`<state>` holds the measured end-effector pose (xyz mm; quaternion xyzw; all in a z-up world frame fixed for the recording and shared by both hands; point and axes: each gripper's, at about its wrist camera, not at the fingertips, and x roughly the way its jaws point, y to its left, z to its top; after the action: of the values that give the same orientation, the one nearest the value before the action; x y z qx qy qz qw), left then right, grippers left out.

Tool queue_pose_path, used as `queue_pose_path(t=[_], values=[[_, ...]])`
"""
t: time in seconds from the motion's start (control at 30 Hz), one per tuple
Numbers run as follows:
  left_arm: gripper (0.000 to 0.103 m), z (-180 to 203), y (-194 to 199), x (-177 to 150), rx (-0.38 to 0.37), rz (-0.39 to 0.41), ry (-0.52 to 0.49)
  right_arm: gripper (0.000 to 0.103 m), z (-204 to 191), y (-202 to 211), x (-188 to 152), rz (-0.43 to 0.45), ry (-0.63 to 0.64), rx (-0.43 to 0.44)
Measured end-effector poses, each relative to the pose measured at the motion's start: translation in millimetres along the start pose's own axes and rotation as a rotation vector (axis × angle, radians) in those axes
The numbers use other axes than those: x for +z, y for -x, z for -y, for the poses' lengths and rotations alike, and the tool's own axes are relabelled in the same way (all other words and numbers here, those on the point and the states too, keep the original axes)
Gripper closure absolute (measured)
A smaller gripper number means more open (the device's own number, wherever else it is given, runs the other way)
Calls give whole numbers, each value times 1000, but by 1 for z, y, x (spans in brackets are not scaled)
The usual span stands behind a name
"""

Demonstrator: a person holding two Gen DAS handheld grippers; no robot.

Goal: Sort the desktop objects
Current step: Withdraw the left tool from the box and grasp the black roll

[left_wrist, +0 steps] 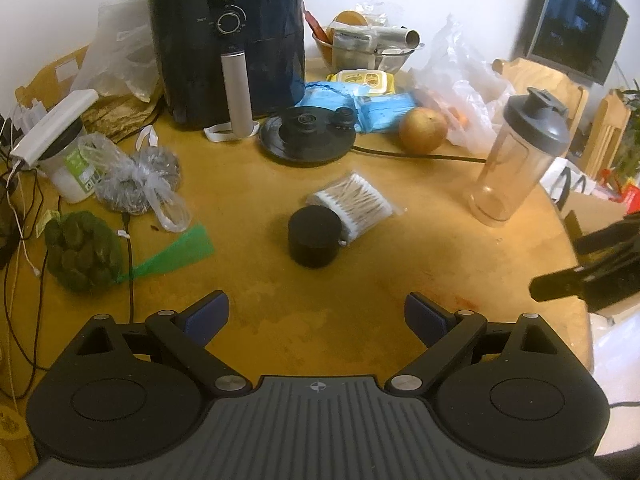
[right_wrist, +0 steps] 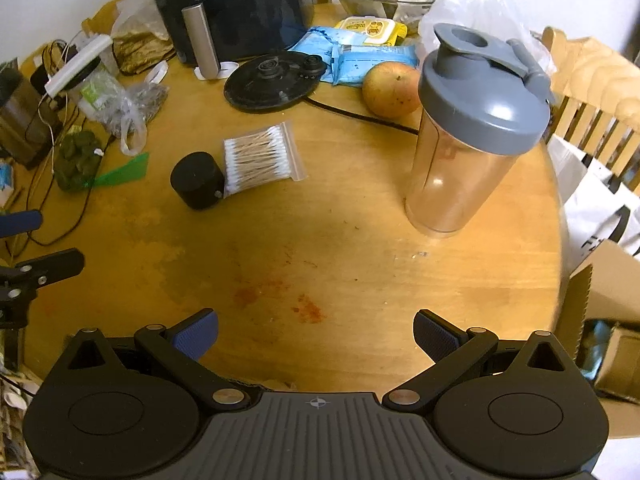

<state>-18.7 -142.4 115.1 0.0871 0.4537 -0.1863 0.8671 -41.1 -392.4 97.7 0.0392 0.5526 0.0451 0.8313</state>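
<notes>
Left wrist view: the left gripper point(left_wrist: 316, 320) hangs low over the bare near part of the round wooden table point(left_wrist: 400, 248), fingers spread wide and holding nothing, pointing at the small black cylinder point(left_wrist: 315, 236). That cylinder stands upright near the table's middle, and the bag of cotton swabs point(left_wrist: 354, 200) lies touching its far right side. Farther back from the cylinder sit the black kettle base point(left_wrist: 306, 136) and the black air fryer point(left_wrist: 228, 40); an orange-yellow fruit point(left_wrist: 423, 129) lies right of the base. The clear shaker bottle point(left_wrist: 518, 156) with a grey lid stands upright well to the cylinder's right.

In the right wrist view the right gripper point(right_wrist: 316, 338) is also level above the table, its fingers wide apart and empty, with the shaker bottle ahead to its right. The left gripper's fingers show at that view's left edge.
</notes>
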Motion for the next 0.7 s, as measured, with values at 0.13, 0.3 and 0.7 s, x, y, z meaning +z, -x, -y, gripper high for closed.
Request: queue_pose_path(t=[0.13, 0.3, 0.7], values=[[7, -2, -11, 9, 8, -5, -14, 0, 4, 1, 0, 7, -23, 30], [7, -4, -29, 21, 20, -5, -37, 0, 10, 2, -4, 20, -52, 57], [7, -1, -80, 41, 13, 6, -70, 0, 20, 16, -20, 99, -74, 48]])
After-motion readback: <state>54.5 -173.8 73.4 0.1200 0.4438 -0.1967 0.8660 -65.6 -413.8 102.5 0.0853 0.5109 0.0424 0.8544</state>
